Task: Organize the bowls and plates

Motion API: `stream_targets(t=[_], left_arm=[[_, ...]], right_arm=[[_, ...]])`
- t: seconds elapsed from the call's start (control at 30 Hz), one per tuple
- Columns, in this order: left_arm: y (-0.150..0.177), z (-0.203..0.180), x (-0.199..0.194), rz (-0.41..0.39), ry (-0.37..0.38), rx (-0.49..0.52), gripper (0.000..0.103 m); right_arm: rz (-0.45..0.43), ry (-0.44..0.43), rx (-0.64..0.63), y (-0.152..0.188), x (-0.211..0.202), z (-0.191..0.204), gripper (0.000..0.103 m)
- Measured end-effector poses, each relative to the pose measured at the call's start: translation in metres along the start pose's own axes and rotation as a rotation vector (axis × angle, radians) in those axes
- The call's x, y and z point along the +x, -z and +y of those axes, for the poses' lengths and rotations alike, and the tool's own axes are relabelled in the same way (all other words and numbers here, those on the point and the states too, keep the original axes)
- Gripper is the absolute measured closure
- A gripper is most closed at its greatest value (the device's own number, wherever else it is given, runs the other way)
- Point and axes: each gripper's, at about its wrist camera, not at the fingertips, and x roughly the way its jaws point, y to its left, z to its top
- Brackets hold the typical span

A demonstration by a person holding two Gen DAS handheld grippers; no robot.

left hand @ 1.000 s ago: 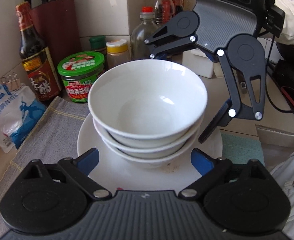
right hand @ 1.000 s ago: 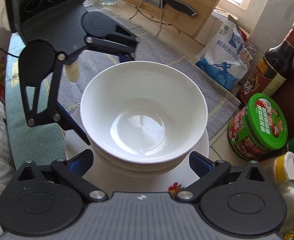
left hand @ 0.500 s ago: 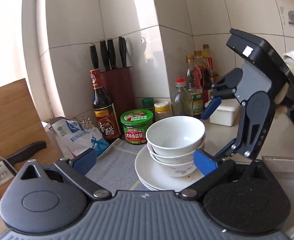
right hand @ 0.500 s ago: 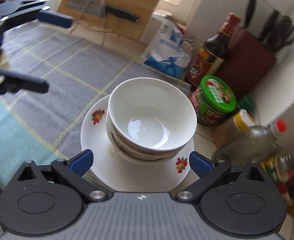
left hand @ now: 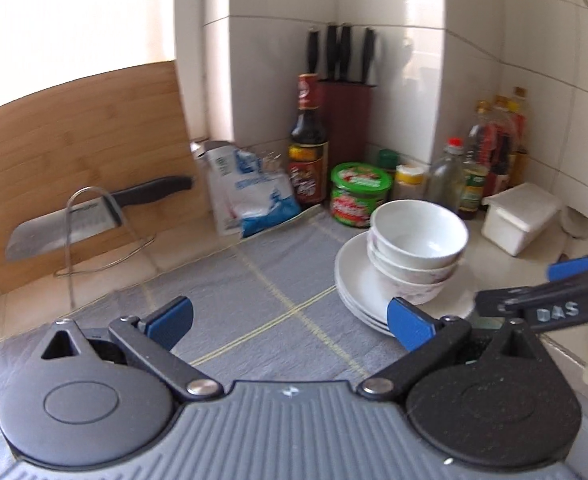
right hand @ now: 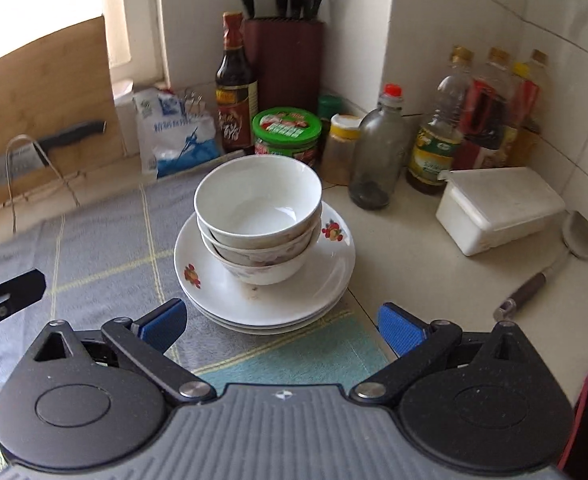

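Standing wide apart with nothing between the jaws, the right gripper (right hand: pixel 281 326) is held just short of the plates (right hand: pixel 294 300); its blue pads (right hand: pixel 161 324) are clear of the rim. The left gripper (left hand: pixel 289 322) is likewise spread and empty, hung over the grey cloth (left hand: pixel 229 292) with the stack off to its right. Three white bowls (right hand: pixel 257 216) are nested on the plates, which are stacked partly on the cloth and partly on the counter (right hand: pixel 414 264). Beyond the stack a green-lidded jar (right hand: pixel 286 132), a dark sauce bottle (right hand: pixel 235 88) and a knife block (right hand: pixel 283 56) are ranged against the tiled wall. A white box (right hand: pixel 498 208) is seen to the right, well apart from the stack.
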Motion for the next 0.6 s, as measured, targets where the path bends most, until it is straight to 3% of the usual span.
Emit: stream_targets(t=[0.3,0.6], left_arm=[[0.004,0.002,0.000,0.020,-0.034,0.016,0.001],[0.004,0.006,0.003,0.062,0.004,-0.021,0.001]], right_arm=[[-0.051,0.013,-0.011,0.001,-0.020,0.014,0.000],[-0.053,0.005,0.012,0.003,-0.021,0.017,0.000]])
